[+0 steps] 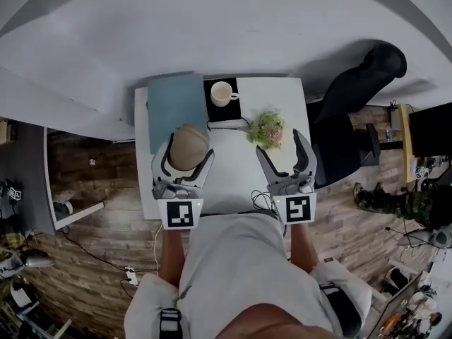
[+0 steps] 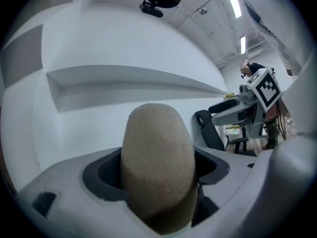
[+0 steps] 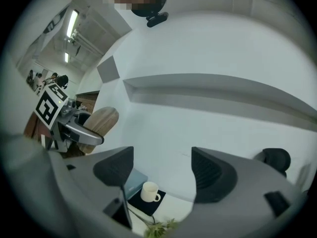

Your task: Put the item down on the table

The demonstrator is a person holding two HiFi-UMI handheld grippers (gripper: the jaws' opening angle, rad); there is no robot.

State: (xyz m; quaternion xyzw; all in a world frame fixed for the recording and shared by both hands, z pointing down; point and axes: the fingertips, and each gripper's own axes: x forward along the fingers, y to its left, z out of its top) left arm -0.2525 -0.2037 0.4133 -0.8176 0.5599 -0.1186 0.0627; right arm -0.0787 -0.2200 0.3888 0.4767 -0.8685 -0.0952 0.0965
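A tan, egg-shaped item (image 1: 188, 143) sits between the fingers of my left gripper (image 1: 188, 158), which is shut on it over the left part of the white table (image 1: 233, 171). In the left gripper view the item (image 2: 157, 157) fills the gap between both dark pads, with only wall behind it. My right gripper (image 1: 280, 144) is over the table's right part, close to a small plant (image 1: 267, 128). It is open, and nothing lies between its pads (image 3: 115, 168). The right gripper view also shows the held item (image 3: 100, 122) at its left.
A blue-grey mat (image 1: 175, 106) lies at the table's back left. Beside it a white cup (image 1: 223, 93) stands on a black square (image 1: 231, 109). A white cable (image 1: 227, 124) runs past the plant. A black office chair (image 1: 353, 90) stands to the table's right.
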